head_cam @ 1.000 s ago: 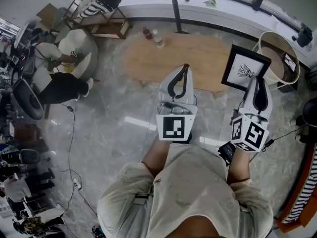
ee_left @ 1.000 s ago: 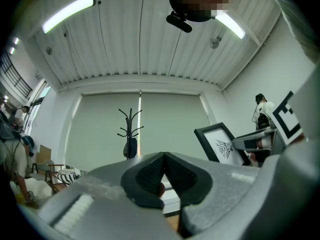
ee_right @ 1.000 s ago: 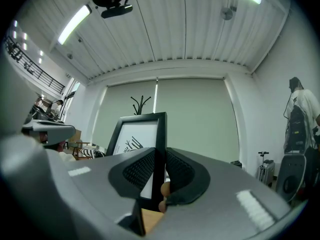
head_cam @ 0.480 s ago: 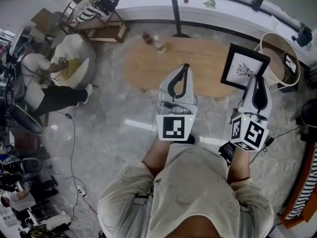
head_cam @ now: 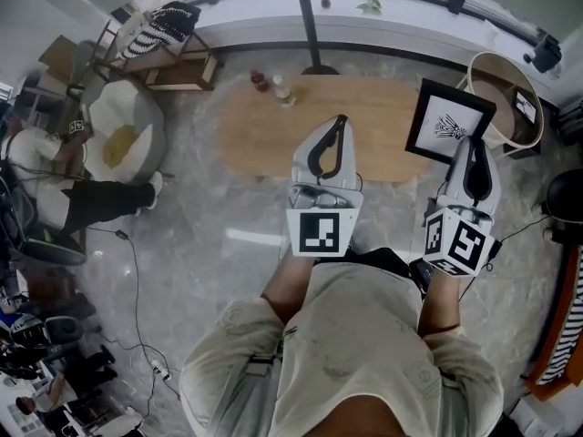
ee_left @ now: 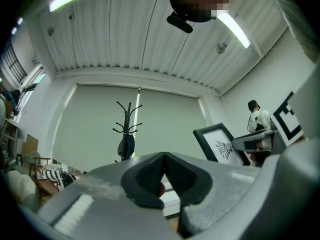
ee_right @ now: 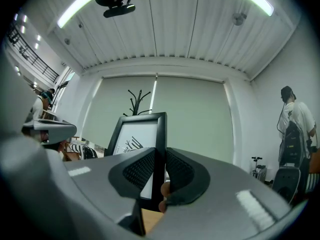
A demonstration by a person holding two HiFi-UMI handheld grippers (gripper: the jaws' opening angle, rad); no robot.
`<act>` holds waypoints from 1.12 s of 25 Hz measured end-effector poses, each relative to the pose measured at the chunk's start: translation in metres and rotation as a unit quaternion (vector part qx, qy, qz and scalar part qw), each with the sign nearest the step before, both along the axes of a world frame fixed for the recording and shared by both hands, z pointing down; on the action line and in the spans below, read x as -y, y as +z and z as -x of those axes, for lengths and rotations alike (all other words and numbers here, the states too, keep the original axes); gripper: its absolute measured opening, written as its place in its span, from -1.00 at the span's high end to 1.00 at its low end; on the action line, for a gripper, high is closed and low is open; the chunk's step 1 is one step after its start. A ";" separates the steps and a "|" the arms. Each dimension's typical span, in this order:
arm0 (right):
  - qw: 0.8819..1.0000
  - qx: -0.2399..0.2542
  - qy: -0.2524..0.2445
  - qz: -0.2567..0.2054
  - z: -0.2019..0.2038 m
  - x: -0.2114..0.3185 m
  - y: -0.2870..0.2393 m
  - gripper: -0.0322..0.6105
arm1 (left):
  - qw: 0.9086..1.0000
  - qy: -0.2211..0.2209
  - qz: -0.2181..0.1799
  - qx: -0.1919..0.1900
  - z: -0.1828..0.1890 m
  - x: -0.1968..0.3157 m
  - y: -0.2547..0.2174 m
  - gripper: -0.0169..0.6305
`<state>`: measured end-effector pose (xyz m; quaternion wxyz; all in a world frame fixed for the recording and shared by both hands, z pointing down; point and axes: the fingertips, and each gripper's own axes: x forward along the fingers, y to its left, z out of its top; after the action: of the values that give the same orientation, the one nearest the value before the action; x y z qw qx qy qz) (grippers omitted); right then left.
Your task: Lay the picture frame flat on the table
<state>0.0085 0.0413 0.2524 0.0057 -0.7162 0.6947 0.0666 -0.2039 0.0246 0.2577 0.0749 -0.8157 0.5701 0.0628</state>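
Observation:
A black picture frame point(head_cam: 450, 123) with a white mat and a dark drawing is held upright in the air above the right end of the oval wooden table point(head_cam: 264, 121). My right gripper point(head_cam: 471, 146) is shut on the frame's right edge; in the right gripper view the frame point(ee_right: 140, 144) stands between the two dark pads. My left gripper point(head_cam: 334, 131) hovers over the table's middle, shut with nothing in it. The left gripper view shows the frame point(ee_left: 220, 143) off to the right.
Two small bottles point(head_cam: 271, 86) stand at the table's far edge. A round basket point(head_cam: 510, 98) sits right of the table. A black pole point(head_cam: 306, 21) rises behind it. A wooden rack point(head_cam: 164, 44) and armchairs point(head_cam: 118, 126) lie to the left, cables cross the floor.
The view has shifted slightly, so the table and room sit a little lower and left. Both grippers and the held frame keep the same pose. A person at left has moved.

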 end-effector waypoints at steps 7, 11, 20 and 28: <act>1.000 -0.002 0.015 -0.001 -0.005 0.006 0.002 0.68 | 1.000 0.012 0.001 0.006 -0.002 0.013 0.003 0.93; 1.000 -0.001 0.016 -0.003 -0.016 0.015 0.004 0.68 | 1.000 0.016 0.003 0.018 -0.015 0.023 0.007 0.93; 1.000 0.013 0.026 -0.006 -0.053 0.046 0.005 0.68 | 0.999 0.027 -0.016 0.031 -0.054 0.057 -0.002 0.93; 0.999 0.030 0.028 -0.001 -0.100 0.089 0.013 0.68 | 0.999 0.031 -0.007 0.016 -0.103 0.099 -0.002 0.93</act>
<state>0.1082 -0.0481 0.2655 0.0256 -0.7368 0.6741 0.0460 -0.1011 -0.0747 0.2561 0.0879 -0.8336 0.5424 0.0565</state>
